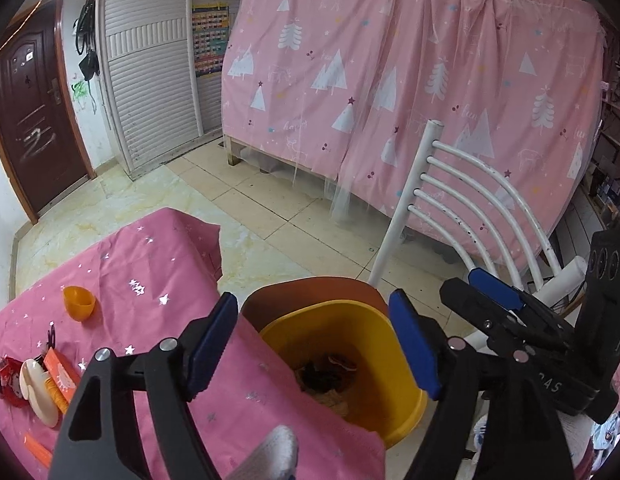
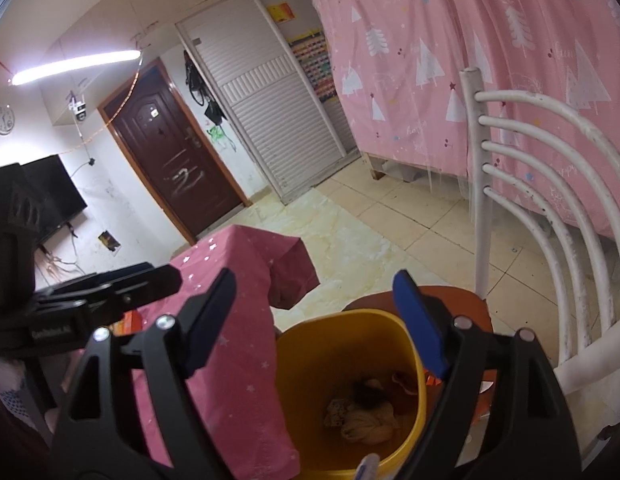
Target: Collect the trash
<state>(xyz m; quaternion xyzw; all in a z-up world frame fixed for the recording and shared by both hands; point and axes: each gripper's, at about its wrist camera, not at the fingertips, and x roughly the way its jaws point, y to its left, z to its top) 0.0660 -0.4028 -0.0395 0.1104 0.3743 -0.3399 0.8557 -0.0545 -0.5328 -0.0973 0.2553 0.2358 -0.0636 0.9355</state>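
Observation:
A yellow bin (image 1: 394, 412) stands on a chair seat beside the pink-clothed table (image 1: 157, 264); it also shows in the right wrist view (image 2: 301, 376). Crumpled trash (image 2: 366, 420) lies at its bottom, and is dimly seen in the left wrist view (image 1: 330, 372). My left gripper (image 1: 314, 344) is open and empty above the bin's near rim. My right gripper (image 2: 322, 328) is open and empty above the bin; it shows at the right of the left wrist view (image 1: 494, 292). The left gripper shows at the left of the right wrist view (image 2: 145, 280).
On the table lie an orange cup (image 1: 79, 303), a white oval piece (image 1: 37, 392), orange packets (image 1: 61, 376) and a red item (image 1: 5, 380). A white metal chair back (image 1: 470, 200) rises right of the bin. Tiled floor (image 1: 269, 208) and a pink curtain (image 1: 390, 80) lie beyond.

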